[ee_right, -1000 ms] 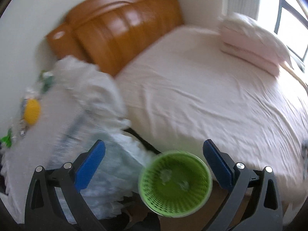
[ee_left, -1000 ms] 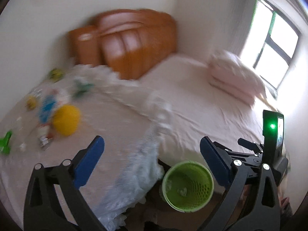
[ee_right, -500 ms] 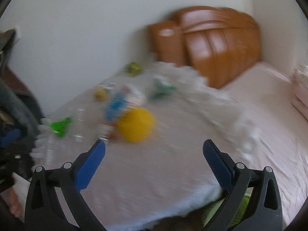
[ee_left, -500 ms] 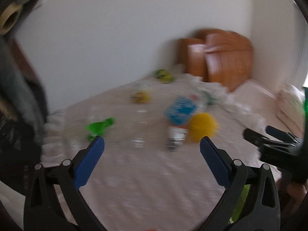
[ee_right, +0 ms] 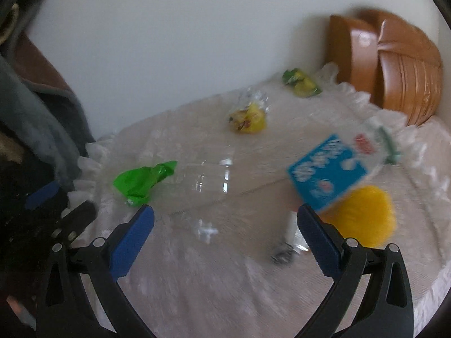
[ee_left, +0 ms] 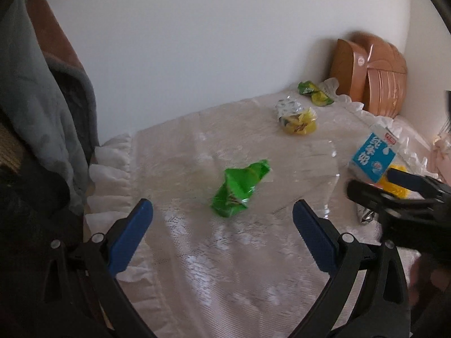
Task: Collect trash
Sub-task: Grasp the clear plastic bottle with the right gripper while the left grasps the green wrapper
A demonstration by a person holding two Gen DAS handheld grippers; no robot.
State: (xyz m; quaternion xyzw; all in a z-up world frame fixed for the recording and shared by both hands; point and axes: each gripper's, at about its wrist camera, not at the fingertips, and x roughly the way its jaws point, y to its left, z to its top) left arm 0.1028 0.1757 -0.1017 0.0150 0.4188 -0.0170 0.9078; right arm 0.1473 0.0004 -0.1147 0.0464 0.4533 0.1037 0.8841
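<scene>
Both my jaws apart, empty | green wrapper (ee_left: 239,188) on lace tabletop (ee_left: 225,267) just ahead of left gripper (ee_left: 222,225) | right gripper (ee_right: 225,231) — blue carton (ee_right: 329,174) blurred, half-hiding yellow lump (ee_right: 363,219)

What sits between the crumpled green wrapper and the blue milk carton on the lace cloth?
A clear plastic bottle lying on its side between green wrapper and blue carton, clearest in the right wrist view.

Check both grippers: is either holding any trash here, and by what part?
Nothing is held. The left gripper and right gripper are both open and empty above the table; the green wrapper lies untouched.
</scene>
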